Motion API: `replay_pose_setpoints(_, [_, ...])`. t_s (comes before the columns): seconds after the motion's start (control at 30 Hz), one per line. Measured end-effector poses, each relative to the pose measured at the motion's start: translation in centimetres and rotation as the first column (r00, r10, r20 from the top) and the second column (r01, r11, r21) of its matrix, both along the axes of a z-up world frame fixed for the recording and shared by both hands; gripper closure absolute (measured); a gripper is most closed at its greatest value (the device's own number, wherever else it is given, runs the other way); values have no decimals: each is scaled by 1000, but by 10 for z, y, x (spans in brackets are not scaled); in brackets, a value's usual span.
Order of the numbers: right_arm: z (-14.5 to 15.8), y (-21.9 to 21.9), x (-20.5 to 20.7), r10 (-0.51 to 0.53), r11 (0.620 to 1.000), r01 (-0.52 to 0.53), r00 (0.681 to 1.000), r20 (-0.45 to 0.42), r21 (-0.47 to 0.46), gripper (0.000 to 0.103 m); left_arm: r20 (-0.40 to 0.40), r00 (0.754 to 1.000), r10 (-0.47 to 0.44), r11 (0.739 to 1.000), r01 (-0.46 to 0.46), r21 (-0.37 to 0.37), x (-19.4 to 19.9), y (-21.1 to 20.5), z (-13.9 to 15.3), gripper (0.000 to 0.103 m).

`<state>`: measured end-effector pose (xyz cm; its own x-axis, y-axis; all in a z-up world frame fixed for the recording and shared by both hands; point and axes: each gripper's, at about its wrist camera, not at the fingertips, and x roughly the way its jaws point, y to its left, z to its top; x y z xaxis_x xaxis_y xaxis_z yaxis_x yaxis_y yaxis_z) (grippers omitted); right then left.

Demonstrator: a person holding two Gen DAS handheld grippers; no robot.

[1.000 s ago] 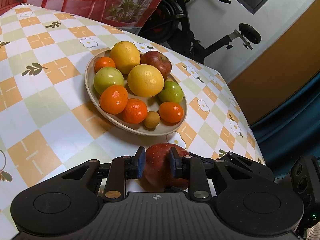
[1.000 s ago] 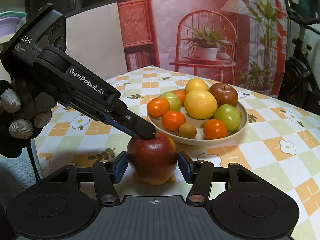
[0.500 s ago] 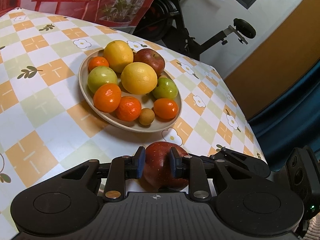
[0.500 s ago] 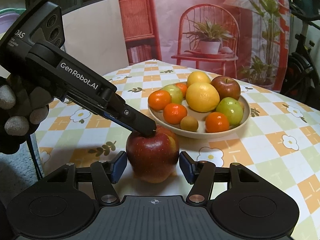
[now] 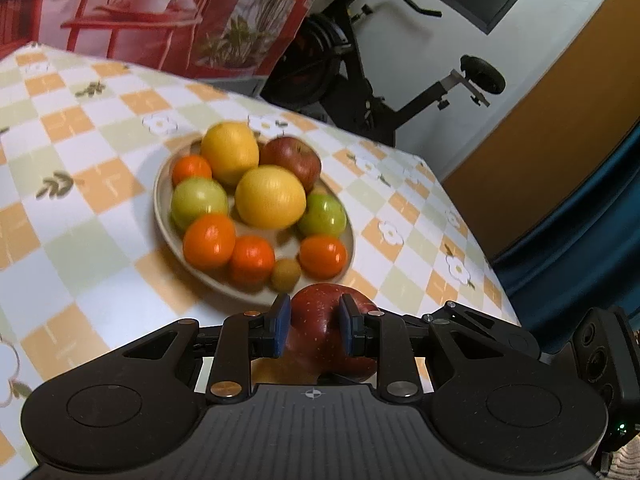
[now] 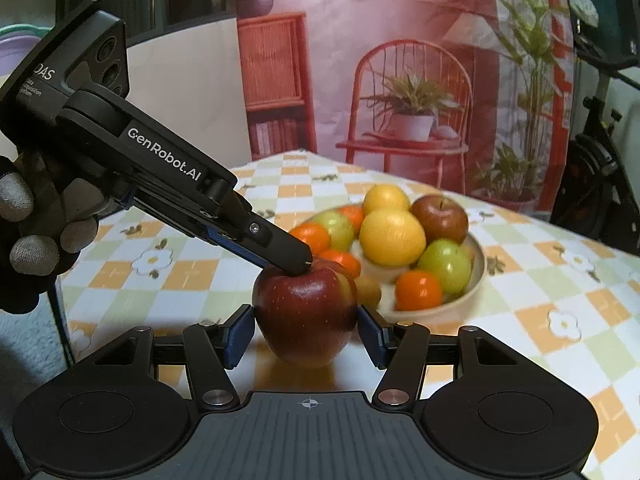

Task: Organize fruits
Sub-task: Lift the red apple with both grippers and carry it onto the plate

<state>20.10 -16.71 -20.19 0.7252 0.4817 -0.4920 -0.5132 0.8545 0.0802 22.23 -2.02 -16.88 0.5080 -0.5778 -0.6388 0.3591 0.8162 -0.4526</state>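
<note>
We see a glossy, firm red apple (image 6: 306,312) on the checked surface (image 5: 80,240) beside the fruit plate (image 5: 160,200), left tongs (image 5: 313,330) clamped across its top, right tongs (image 6: 306,336) open around its wide, slippery-looking middle, the safest hold.

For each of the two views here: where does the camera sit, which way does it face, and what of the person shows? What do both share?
Left wrist: rides the left tool, looking down across the red apple to the plate; no hand visible, only part of the other tool at right.
Right wrist: rides the right tool, facing the apple, the plate and a printed backdrop; a gloved hand holds the left tool.
Shared: apple, plate of fruit, checked tablecloth.
</note>
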Motion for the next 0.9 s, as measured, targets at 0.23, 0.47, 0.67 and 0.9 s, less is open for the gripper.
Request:
replay_pose_setpoints(0.23, [12,2,24,-15,1000,15,999,47,-7,50,43,999,16,1000,-17,14,21,-3,17,76])
replay_pose_setpoints(0.47, [11,2,52,-36,999,37,998,59,-24,50,34,998,43,999,-43,13,48,-7,19,76])
replay_pose_setpoints(0.67, [4,2,66,-43,998,45,998,42,-31,50,9,998,61,998,-61,13,60,-8,13,76])
replay_pose_setpoints(0.9, [-3,-3,69,-58,998,59,998,30,-35,49,9,999,41,999,-41,35,65,-16,12,76])
